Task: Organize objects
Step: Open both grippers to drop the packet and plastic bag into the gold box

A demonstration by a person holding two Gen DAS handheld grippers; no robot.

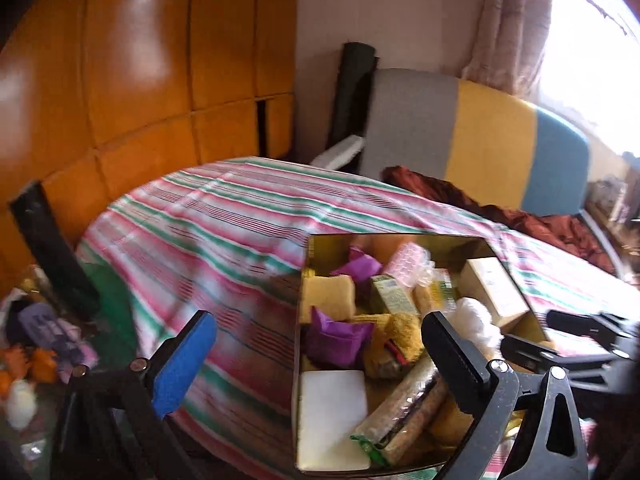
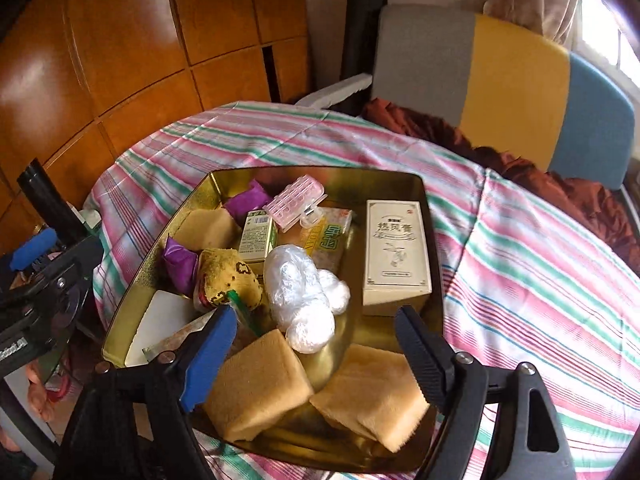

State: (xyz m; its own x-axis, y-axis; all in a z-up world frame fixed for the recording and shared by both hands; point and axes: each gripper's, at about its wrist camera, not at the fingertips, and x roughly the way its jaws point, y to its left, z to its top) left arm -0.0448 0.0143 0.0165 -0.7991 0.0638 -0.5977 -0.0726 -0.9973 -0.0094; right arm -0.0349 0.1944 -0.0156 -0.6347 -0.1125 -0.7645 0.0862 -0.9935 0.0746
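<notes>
- as the left wrist view shows it, the left gripper (image 1: 316, 356) hangs open and empty at the left wall of the gold tin (image 1: 298, 344), which sits on the striped surface (image 1: 208, 216); purple packets (image 1: 336, 340), a white pad (image 1: 332, 408) and a long snack pack (image 1: 400, 416) already lie inside.
- in the right wrist view, the right gripper (image 2: 316, 352) gapes, holding nothing, over two tan sponges (image 2: 256, 384) in the tin's near end; the cream box (image 2: 396, 252) and plastic bundle (image 2: 300, 292) are in too. no loose item shows on the cloth, so the gathering looks nearly done.
</notes>
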